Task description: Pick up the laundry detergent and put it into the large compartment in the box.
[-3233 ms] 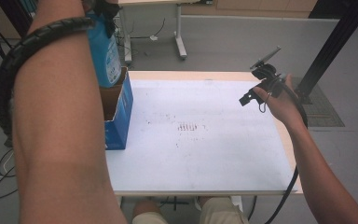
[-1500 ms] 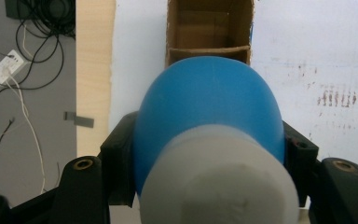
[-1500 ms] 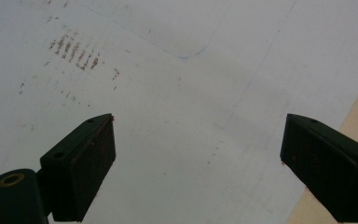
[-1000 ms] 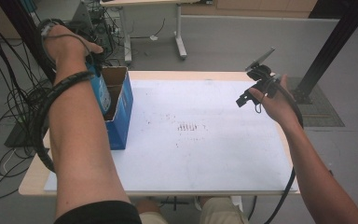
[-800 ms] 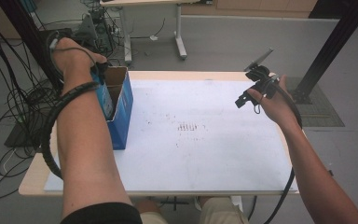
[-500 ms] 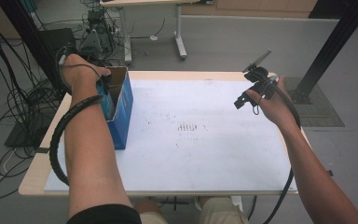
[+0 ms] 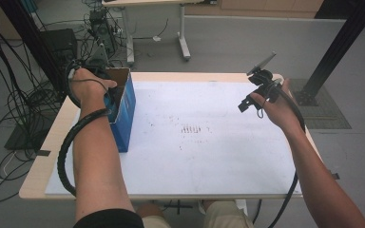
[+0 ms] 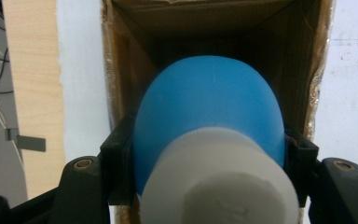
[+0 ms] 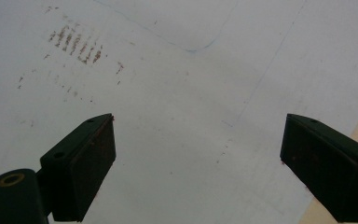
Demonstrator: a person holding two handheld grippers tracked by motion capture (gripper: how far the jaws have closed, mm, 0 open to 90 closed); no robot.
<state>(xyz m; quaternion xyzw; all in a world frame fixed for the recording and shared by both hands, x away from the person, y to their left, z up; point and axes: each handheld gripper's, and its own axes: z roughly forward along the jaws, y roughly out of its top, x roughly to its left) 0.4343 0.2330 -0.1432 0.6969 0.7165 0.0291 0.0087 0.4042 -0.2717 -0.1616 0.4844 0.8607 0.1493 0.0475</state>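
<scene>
**Blue bottle going into the carton, right tool idle**

The wooden desk (image 7: 43, 156) with its white, lightly stained cover sheet spreads out under both your tools. Directly below your left tool (image 7: 105, 90) stands the tall open-topped cardboard carton with blue printed sides (image 7: 125, 114); in the left gripper view its brown inner walls (image 8: 135, 56) drop away just beyond the jaw tips.

Your left tool is clamped on a blue plastic bottle with a white screw cap (image 8: 209, 126). The jaws press its two sides just ahead of the cap, and the bottle's rounded body points down into the carton mouth, cap end nearest the camera. How far in the bottle sits cannot be told.

Treat the bottle as smooth, fairly stiff plastic: it looks slippery on the curved shoulder, so your grip near the cap, where the body narrows, seems the safer hold. Its weight depends on contents you cannot see. The carton looks light and could shift if the bottle rubs a wall.

Your right tool (image 9: 198, 163) hangs well to the far side, jaws spread wide over bare sheet, holding nothing.
</scene>
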